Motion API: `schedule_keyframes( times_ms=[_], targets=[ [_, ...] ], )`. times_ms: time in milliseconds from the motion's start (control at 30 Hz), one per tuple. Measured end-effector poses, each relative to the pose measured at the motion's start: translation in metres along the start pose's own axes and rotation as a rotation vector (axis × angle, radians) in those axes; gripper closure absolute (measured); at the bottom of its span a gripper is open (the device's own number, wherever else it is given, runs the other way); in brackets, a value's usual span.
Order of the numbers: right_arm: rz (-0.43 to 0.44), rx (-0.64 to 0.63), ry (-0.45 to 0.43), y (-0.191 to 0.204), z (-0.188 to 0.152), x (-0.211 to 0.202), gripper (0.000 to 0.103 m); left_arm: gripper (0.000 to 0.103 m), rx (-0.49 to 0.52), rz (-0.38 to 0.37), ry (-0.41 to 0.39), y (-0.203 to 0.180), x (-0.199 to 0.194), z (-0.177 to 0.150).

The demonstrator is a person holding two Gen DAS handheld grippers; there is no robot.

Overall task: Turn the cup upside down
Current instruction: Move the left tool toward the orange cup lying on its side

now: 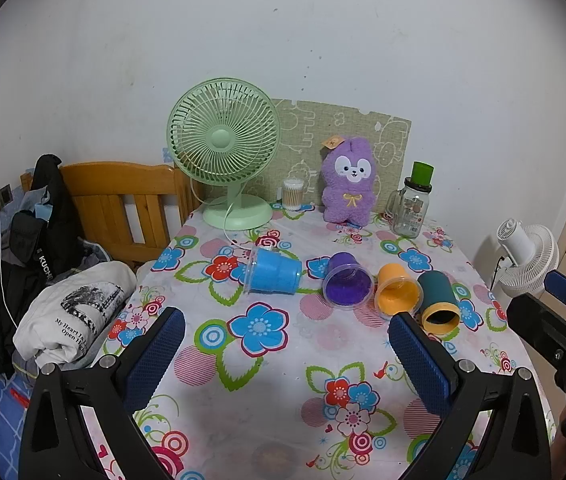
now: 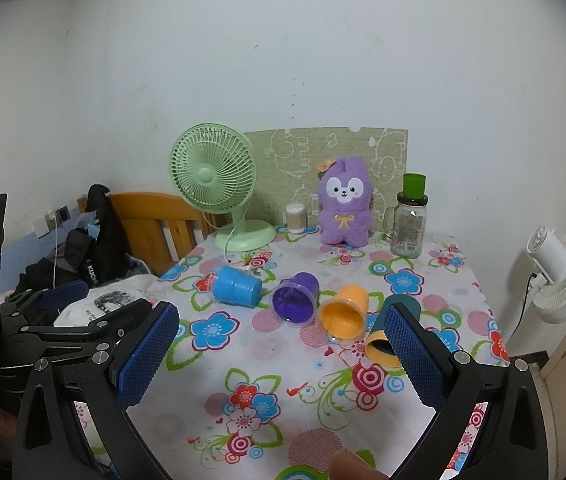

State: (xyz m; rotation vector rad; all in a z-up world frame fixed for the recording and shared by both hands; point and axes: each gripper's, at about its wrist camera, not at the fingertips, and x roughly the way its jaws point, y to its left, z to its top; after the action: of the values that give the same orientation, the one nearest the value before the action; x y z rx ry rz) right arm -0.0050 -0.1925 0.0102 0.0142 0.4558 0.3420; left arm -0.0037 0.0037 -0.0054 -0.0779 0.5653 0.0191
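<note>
Approach step, nothing gripped: left gripper [image 1: 285, 344] and right gripper [image 2: 283, 340] both hang low over the near flowered tablecloth [image 1: 283, 400], jaws spread wide and empty. Mid-table, four plastic cups lie on their sides in a row, close together: blue cup [image 1: 273, 272], purple cup [image 1: 347, 284], orange cup [image 1: 397, 292] and dark teal cup with an orange rim [image 1: 439, 300], the last nearest the right gripper, so the next move likely calls for closing across one cup's wall and turning it mouth-down. Open cloth lies in front of the row; the table's right edge is near the teal cup, and the green desk fan [image 1: 225, 152], purple plush toy [image 1: 349, 180] and glass jar [image 1: 413, 210] crowd the back.
</note>
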Motion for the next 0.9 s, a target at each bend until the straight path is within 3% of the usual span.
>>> schedule_keyframes(
  times_ms=[533,900],
  targets=[
    [0.002,0.000,0.003,0.000,0.000,0.001,0.000,0.000,-0.003,0.000,0.008,0.002,0.002,-0.001],
    [0.005,0.017,0.061,-0.011,-0.007,0.027,0.000,0.000,0.007,0.008,0.079,0.000,0.033,-0.009]
  ],
)
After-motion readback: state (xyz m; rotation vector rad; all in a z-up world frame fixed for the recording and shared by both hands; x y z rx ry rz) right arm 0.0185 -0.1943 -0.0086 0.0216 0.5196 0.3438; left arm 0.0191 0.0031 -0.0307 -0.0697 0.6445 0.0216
